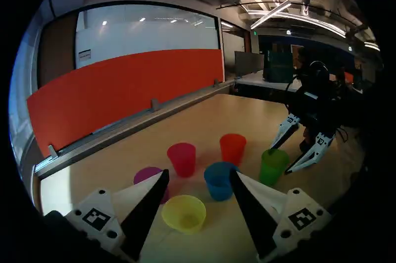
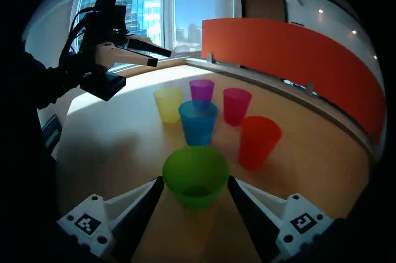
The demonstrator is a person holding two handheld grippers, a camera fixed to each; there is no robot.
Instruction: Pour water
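Six plastic cups stand close together on a wooden table (image 2: 307, 174). The green cup (image 2: 196, 176) stands upright between my right gripper's (image 2: 194, 182) open fingers, whose tips sit level with its rim on either side. Behind it are the blue cup (image 2: 198, 122), red cup (image 2: 257, 140), yellow cup (image 2: 168, 103), purple cup (image 2: 202, 89) and pink cup (image 2: 236, 105). In the left gripper view my left gripper (image 1: 198, 176) hangs open above the yellow cup (image 1: 184, 213) and blue cup (image 1: 220, 180), holding nothing. Across the table the right gripper (image 1: 297, 148) straddles the green cup (image 1: 273, 166).
An orange partition (image 1: 123, 89) with a metal rail runs along the table's far edge. Large windows (image 2: 148, 10) lie behind the left gripper (image 2: 161, 58), which a dark-sleeved hand (image 2: 49, 84) holds. Bare tabletop stretches around the cup cluster.
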